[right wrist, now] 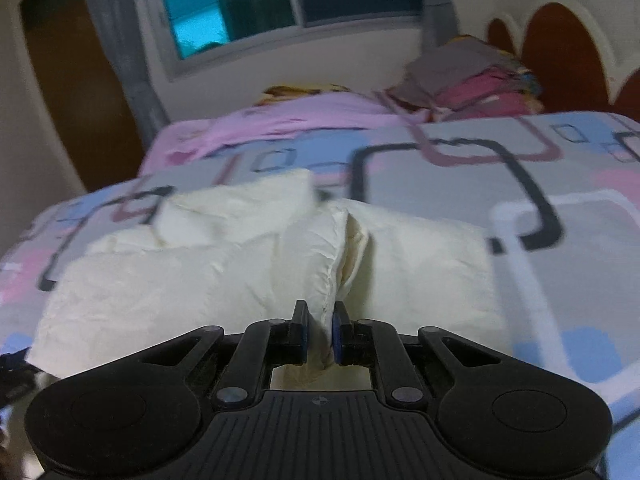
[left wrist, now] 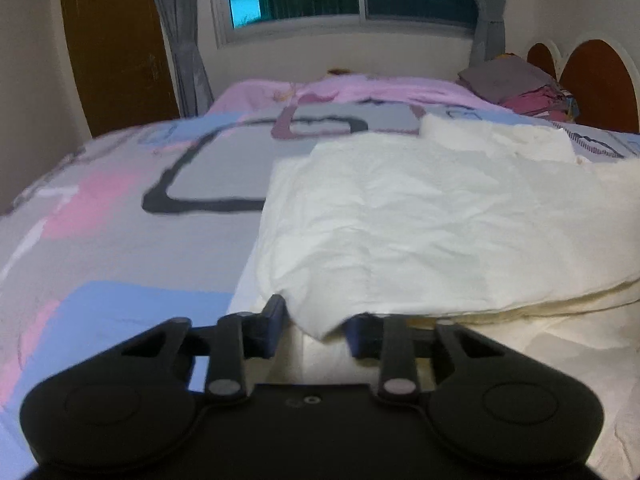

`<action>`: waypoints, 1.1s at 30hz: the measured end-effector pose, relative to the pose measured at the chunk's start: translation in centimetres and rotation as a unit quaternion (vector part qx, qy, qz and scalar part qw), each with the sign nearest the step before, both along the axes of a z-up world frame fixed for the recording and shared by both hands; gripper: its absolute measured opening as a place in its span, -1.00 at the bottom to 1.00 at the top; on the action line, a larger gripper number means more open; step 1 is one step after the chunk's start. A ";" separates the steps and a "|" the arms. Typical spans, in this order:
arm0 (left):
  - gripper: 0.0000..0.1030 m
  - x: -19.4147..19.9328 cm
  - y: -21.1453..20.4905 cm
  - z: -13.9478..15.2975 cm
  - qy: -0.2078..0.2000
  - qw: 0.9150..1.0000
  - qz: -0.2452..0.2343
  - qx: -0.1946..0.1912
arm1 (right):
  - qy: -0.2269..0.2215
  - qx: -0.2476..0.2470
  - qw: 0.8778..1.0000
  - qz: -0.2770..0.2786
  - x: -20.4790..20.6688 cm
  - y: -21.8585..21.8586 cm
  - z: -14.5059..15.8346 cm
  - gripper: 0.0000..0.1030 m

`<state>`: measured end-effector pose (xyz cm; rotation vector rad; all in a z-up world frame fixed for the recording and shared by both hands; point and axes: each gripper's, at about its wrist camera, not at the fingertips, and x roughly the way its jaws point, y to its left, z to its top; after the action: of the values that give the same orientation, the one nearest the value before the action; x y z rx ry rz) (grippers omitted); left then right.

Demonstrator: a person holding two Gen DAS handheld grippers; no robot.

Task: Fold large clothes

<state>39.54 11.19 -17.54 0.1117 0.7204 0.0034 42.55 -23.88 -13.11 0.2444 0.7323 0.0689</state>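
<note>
R tongs (right wrist: 320, 330) on cream garment (right wrist: 256, 256) fold; L tongs (left wrist: 316, 328) tips half-hidden by cloth

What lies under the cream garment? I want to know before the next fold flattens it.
The cream garment lies on the patterned bedspread, visible around it. The right gripper pinches a bunched fold. Anything beneath the cloth's middle is covered and cannot be seen.

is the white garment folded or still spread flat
Partly folded. On the bed, the white garment shows stacked layers along its near edge, and the right tool pinches a doubled-over ridge of it.
</note>
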 end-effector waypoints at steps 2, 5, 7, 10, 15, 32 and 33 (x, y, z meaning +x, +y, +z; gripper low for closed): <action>-0.48 -0.2 0.0 -0.4 0.000 1.000 -0.006 0.008 | 0.019 -0.021 1.000 -0.011 0.3 -0.2 -1.5 -0.79; -0.45 -0.1 0.3 -0.9 0.016 1.000 -0.010 0.004 | 0.029 -0.031 0.999 -0.010 0.2 0.0 -2.6 -0.79; -0.31 -0.3 0.8 -0.3 0.022 1.000 -0.015 -0.011 | 0.024 -0.042 0.999 -0.012 -0.1 0.1 -2.1 -0.78; 0.28 -1.5 2.0 1.1 0.018 0.999 -0.022 -0.045 | 0.001 -0.028 0.999 -0.024 -0.9 -0.6 -0.7 -0.78; 0.36 -2.9 3.6 3.9 -0.018 0.996 -0.007 -0.082 | -0.057 -0.048 0.997 -0.015 -0.6 0.4 2.0 -0.78; 0.31 8.4 -1.5 2.8 -0.025 0.994 -0.006 -0.103 | -0.040 -0.084 0.996 0.014 5.9 4.9 -1.2 -0.77; 0.31 8.7 -1.7 2.1 -0.018 0.995 -0.007 -0.097 | -0.034 -0.090 0.995 0.013 6.1 4.8 -1.7 -0.77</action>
<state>48.28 9.50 -15.44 -0.0690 0.6798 -0.0776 48.64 -19.10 -14.85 0.0604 0.6695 0.0351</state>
